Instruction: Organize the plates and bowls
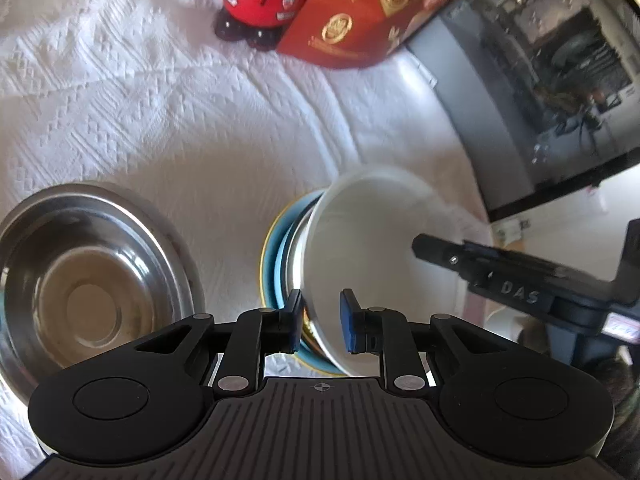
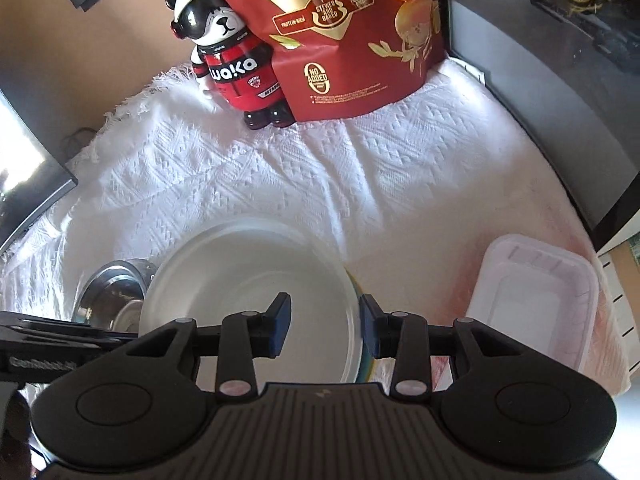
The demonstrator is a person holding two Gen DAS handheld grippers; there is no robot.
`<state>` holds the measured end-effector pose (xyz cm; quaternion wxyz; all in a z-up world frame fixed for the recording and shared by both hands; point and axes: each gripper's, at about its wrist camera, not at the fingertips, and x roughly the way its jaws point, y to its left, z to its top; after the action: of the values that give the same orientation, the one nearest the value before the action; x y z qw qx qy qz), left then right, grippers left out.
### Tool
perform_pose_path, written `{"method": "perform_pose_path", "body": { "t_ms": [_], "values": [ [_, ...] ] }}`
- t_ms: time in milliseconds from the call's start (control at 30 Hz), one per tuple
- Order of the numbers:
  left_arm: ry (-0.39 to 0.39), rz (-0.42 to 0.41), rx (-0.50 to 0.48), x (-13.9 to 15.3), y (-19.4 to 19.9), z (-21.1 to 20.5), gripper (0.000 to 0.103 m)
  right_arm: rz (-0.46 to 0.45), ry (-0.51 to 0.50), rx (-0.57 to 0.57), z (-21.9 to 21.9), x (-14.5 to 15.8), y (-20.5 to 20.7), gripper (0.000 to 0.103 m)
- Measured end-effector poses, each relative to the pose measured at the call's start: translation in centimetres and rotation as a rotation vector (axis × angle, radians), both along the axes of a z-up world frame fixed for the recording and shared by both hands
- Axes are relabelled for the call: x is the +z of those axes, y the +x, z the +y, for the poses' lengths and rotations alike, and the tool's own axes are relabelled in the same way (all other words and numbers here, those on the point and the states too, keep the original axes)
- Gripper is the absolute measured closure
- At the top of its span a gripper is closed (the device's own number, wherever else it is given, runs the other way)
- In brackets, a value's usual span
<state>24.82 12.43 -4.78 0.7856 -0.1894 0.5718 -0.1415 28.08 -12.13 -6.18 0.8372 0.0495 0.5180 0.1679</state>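
Although a stack is already forming, the sorting looks only partly done. Nearest the left tongs (image 1: 320,320), the rim of the round white bowl (image 1: 360,248) passes between the two blue pads, which stand parted with a gap on either side of it; whether they touch the rim cannot be told. The white bowl sits tilted on a small steel bowl (image 1: 296,248), which in turn rests in a round blue plate with a yellow edge (image 1: 274,256), so three pieces are gathered just ahead of these tongs.

In the right wrist view, the right tongs (image 2: 323,326) are likewise spread apart, one pad inside the white bowl (image 2: 248,280) and the other outside its near-right rim, gripping nothing that I can see.

To the left of the left tongs, apart from the stack, lies a wide shiny steel dish (image 1: 92,280), not yet joined to the others; that seems the main piece left. To the right of the right tongs stands an empty clear rectangular plastic container (image 2: 536,300).

Farther ahead, across the white woven tablecloth (image 2: 280,168) on the table, a red-suited bear figurine (image 2: 236,68) and a red snack pouch (image 2: 348,40) stand side by side, touching.
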Motion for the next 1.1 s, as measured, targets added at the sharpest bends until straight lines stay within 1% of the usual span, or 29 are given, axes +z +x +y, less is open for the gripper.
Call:
{"method": "perform_pose_path", "body": {
  "t_ms": [67,200,300,433,500,567,667,733,800,867,967,1100],
  "values": [
    [-0.011,-0.020,0.009,0.6,-0.1,0.3,0.081,-0.008,0.000,0.006,0.1,0.2,0.1,0.066],
    [-0.044,-0.020,0.014,0.6,-0.2,0.7,0.082,-0.023,0.002,0.016,0.2,0.6,0.2,0.064],
    [-0.025,-0.034,0.032,0.8,-0.4,1.1,0.082,-0.044,-0.017,0.026,0.4,0.8,0.4,0.064],
    [-0.050,-0.084,0.074,1.8,-1.2,2.9,0.082,-0.122,-0.069,0.026,0.9,2.0,0.3,0.061],
    [-0.049,-0.117,0.111,2.5,-1.9,4.5,0.082,-0.162,-0.065,0.040,1.5,3.1,0.3,0.058],
    [-0.028,-0.148,0.166,3.0,-2.9,6.6,0.082,-0.197,-0.048,0.068,2.4,4.3,0.5,0.054],
    [0.042,-0.178,0.279,3.1,-4.8,10.1,0.081,-0.225,-0.020,0.132,4.9,5.7,1.0,0.050],
    [0.102,-0.183,0.345,2.7,-6.3,12.2,0.081,-0.215,0.001,0.186,6.9,6.3,1.7,0.049],
    [0.138,-0.153,0.419,1.8,-7.8,14.3,0.081,-0.185,0.011,0.249,9.1,6.4,2.3,0.048],
    [0.122,-0.116,0.484,0.7,-9.2,16.2,0.081,-0.138,0.004,0.313,11.6,6.0,2.5,0.048],
    [0.083,-0.095,0.560,-0.6,-10.9,17.7,0.081,-0.099,-0.029,0.394,14.7,5.3,2.4,0.048],
    [0.043,-0.076,0.607,-2.2,-11.7,18.5,0.081,-0.042,-0.084,0.459,18.0,3.7,2.5,0.048]
  ]
}}
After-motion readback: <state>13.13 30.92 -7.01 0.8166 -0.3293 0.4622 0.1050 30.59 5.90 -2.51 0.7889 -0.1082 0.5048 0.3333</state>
